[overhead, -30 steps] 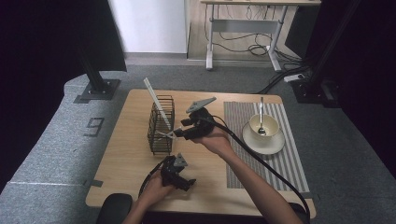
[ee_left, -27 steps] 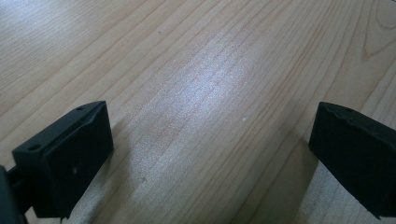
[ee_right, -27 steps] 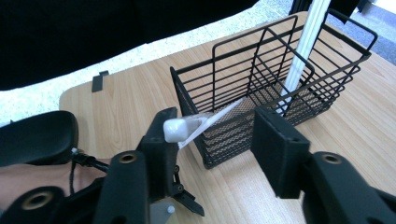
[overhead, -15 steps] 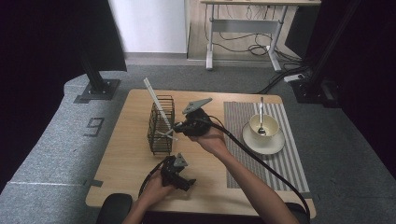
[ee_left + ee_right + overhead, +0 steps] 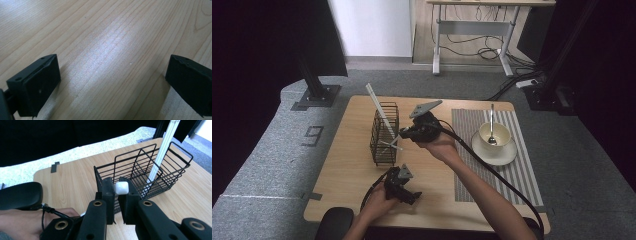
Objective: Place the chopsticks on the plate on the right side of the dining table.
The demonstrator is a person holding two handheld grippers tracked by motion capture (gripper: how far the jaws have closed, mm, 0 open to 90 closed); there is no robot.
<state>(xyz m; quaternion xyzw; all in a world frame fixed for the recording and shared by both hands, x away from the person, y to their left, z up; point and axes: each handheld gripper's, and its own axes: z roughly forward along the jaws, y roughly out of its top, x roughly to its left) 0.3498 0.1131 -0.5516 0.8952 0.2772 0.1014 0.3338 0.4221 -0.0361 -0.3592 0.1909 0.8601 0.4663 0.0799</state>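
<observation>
A black wire basket [image 5: 384,134] stands on the wooden table [image 5: 347,175], with a long white stick [image 5: 379,112] leaning out of it. My right gripper [image 5: 402,136] is level beside the basket's right side and shut on a short white stick [image 5: 392,145]. In the right gripper view the jaws are close together at the right gripper [image 5: 117,185], with the stick's square white end [image 5: 121,188] pinched between them in front of the basket [image 5: 150,170]. My left gripper [image 5: 400,183] rests low near the table's front edge. The left gripper [image 5: 112,82] stands open over bare wood.
A white bowl [image 5: 494,135] with a spoon [image 5: 491,122] sits on a saucer on a striped mat [image 5: 512,175] at the right. A black rounded pad [image 5: 334,222] lies at the front left edge. Grey carpet surrounds the table.
My right gripper has edged a little toward the basket's side. The left hand has stayed where it was.
</observation>
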